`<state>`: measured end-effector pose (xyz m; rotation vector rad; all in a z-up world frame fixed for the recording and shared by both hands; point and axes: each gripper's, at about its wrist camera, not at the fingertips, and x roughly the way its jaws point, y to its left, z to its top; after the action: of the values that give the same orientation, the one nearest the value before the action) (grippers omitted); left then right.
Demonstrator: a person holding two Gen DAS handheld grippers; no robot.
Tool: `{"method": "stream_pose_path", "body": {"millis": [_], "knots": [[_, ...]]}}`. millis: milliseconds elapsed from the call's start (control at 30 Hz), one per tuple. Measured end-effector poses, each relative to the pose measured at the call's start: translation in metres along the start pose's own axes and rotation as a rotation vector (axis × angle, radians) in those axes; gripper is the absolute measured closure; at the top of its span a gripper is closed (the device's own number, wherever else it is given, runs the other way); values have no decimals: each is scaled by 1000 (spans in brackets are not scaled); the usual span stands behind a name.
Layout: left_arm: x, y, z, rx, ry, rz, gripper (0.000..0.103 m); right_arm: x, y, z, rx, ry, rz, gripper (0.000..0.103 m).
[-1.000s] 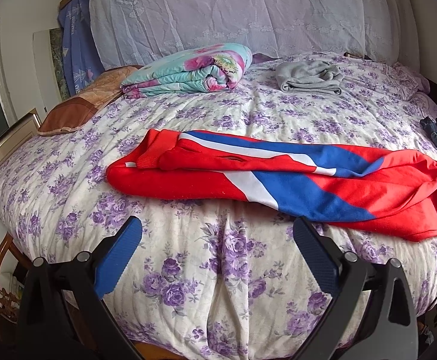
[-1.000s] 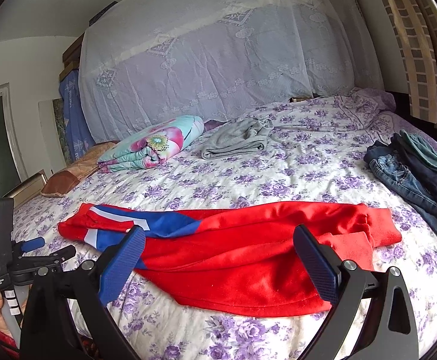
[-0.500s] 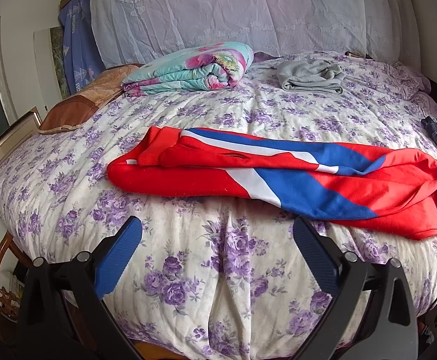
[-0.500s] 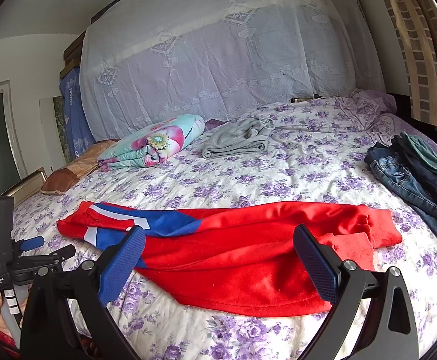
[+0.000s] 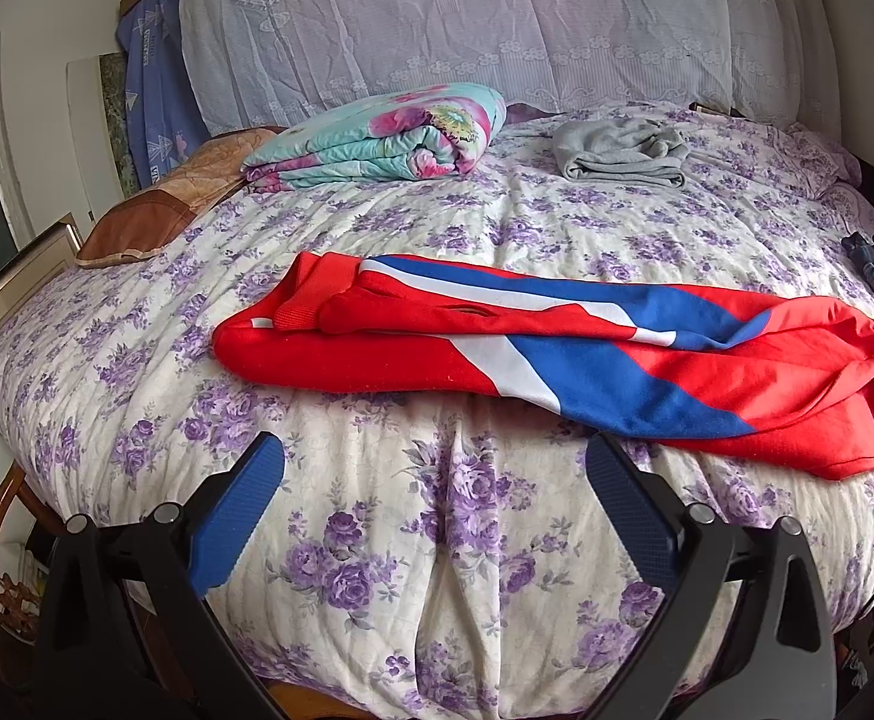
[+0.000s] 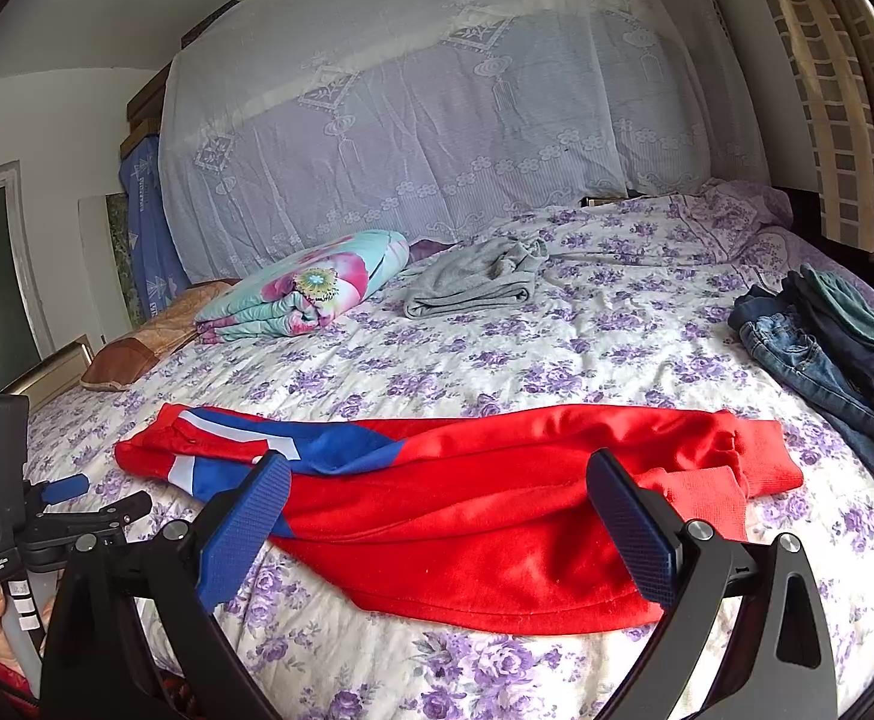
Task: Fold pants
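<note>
Red pants with blue and white panels [image 5: 557,354] lie stretched sideways across the near part of a bed with a purple-flowered quilt [image 5: 449,516]. They also show in the right wrist view [image 6: 485,498]. My left gripper [image 5: 437,468] is open and empty, held just short of the bed's near edge, below the pants. My right gripper [image 6: 437,480] is open and empty, low over the pants' near edge, with their cuffs to its right. The left gripper also shows at the far left of the right wrist view [image 6: 86,495].
A folded floral blanket [image 5: 377,141] and a brown pillow [image 5: 161,210] lie at the back left. A folded grey garment [image 5: 617,153] lies at the back. Jeans and dark clothes [image 6: 821,348] are piled at the bed's right edge. A lace curtain [image 6: 437,108] hangs behind.
Both grippers have risen or tilted slightly, so the pants sit a little lower in view. Nothing was grasped and the pants have not moved.
</note>
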<state>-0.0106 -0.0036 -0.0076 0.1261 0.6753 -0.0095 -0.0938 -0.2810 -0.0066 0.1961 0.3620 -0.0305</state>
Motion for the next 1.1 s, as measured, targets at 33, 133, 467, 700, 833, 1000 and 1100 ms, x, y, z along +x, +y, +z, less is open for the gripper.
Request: {"method": "stream_pose_path", "body": {"millis": [33,133,467,700,833,1000,1100], "knots": [[0,0,0,0,0,0,5,0,0,0,0,0,0,3],[0,0,-2,3,0,0,5,0,0,0,1,1,-1,3],[0,-1,-2,1,1,0,5,0,0,0,1,-1,-3,3],[1,-7,-6,-7,14,-9,5,0,-3,0,7,5,-5,3],[3,-7,-7,-11,24,-13,5,4,-2,-2,9,18,-5,3],[11,-3,-5,-17,57,-38,5,18,-1,-8,30,97,1,3],[19,3,-1,-43,87,-65,5,29,-1,-13,47,151,9,3]]}}
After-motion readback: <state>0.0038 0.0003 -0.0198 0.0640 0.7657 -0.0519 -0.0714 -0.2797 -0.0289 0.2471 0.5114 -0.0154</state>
